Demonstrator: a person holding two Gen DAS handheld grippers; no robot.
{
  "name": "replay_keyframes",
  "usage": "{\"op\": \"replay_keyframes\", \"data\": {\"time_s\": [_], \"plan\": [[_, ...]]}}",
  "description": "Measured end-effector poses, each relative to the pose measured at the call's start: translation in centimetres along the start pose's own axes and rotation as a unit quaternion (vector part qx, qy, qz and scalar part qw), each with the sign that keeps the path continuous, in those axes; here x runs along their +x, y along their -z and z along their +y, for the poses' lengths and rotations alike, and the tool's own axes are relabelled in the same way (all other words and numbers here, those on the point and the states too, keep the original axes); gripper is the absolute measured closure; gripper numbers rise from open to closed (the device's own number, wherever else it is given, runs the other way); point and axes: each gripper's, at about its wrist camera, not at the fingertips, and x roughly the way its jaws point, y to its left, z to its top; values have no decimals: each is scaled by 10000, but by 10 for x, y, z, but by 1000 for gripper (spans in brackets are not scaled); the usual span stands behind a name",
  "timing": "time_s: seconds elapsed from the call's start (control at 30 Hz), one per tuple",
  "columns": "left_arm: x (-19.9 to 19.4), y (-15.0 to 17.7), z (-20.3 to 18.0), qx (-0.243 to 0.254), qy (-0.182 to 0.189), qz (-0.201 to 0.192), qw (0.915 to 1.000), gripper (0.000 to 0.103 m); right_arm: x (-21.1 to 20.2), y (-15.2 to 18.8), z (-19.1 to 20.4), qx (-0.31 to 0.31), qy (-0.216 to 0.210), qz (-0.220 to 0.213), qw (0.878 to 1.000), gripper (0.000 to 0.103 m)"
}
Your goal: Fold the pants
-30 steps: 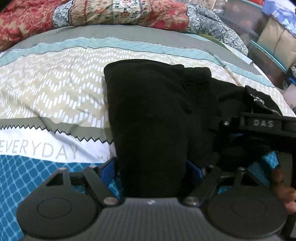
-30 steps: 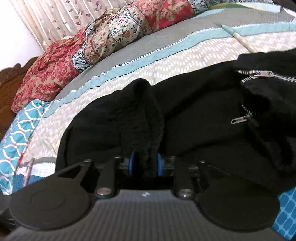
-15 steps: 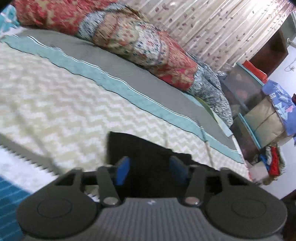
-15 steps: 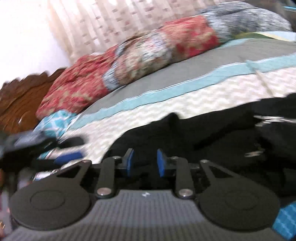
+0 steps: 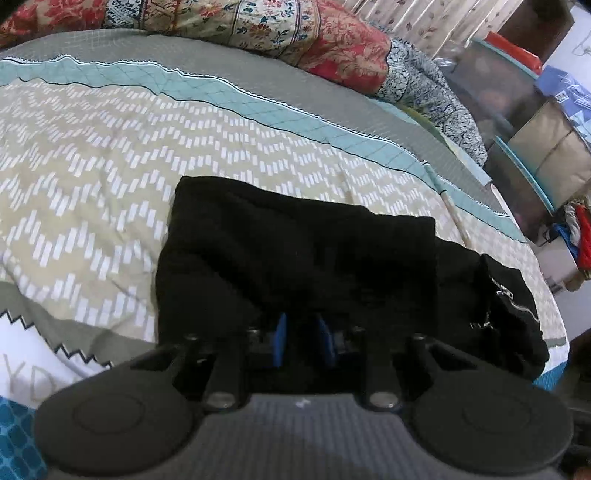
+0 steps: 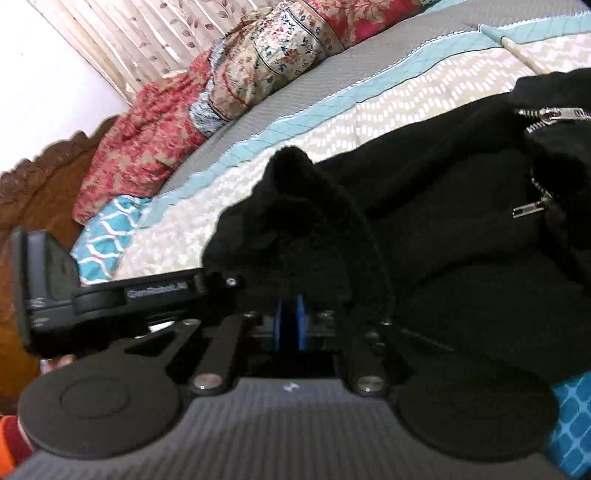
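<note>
One pair of black pants (image 5: 295, 251), folded into a block at centre frame on the patterned bedspread (image 5: 110, 155), zipper (image 6: 554, 114) at upper right of the right view. Left gripper (image 5: 302, 338) at the near edge, blue fingers (image 5: 281, 339) closing with black cloth between. Right gripper (image 6: 290, 321) closing, pinching a raised fold. Floral quilt (image 5: 258, 26) along the top.
</note>
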Motion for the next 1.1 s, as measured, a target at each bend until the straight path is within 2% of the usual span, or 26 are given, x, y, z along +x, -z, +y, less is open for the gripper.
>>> {"op": "replay_keyframes", "data": {"time_s": [0.03,0.07,0.1,0.13,0.27,0.37,0.4,0.47,0.57,0.63,0.67,0.7,0.77,0.83,0.87,0.93,1.0,1.1], "plan": [[-6,0,1,-70,-5,15,10000,81,-11,1,-1,70,-101,-47,9999,85],[-13,0,2,-168,8,28,9999,79,-23,-1,-2,83,-168,-179,9997,75],[-19,-2,1,-276,51,18,9996,69,-38,-3,-4,23,-160,-398,9991,62],[-26,-3,0,-370,125,-48,9992,60,-53,-5,-6,-75,-72,-653,9978,56],[-42,-12,-11,-441,314,-235,9983,58,-126,-10,-35,-190,559,-1870,9806,49],[-42,-20,-32,-354,525,-196,9978,57,-168,-12,-81,369,1136,-2664,9564,37],[-41,-22,-42,-273,587,-166,9978,56,-177,-12,-98,649,1287,-2821,9485,36],[-36,-24,-63,-86,678,-76,9976,53,-185,-13,-133,1240,1448,-2918,9373,36],[-32,-23,-92,152,839,126,9963,51,-177,-17,-168,1675,1602,-2679,9352,37],[-31,-23,-109,286,941,213,9949,46,-157,-22,-180,1749,1589,-2244,9454,47],[-32,-24,-116,346,974,231,9944,44,-151,-23,-182,1716,1607,-2121,9485,64],[-32,-25,-123,402,992,240,9940,40,-146,-24,-179,1640,1788,-2061,9480,71],[-33,-30,-138,506,1030,250,9931,32,-144,-27,-163,1430,1910,-2060,9490,78],[-32,-35,-156,598,1096,267,9918,20,-147,-27,-133,990,1770,-2219,9537,79],[-30,-37,-166,676,1152,288,9906,18,-145,-26,-117,598,1772,-2259,9560,79],[-25,-39,-187,940,1202,303,9878,7,-139,-24,-78,-255,1827,-2300,9555,79],[-20,-38,-211,1325,1118,274,9845,5,-132,-18,-49,-933,1833,-2308,9510,79],[-7,-33,-233,1757,1002,367,9786,5,-123,-6,-23,-1621,1914,-2243,9417,79]]}}
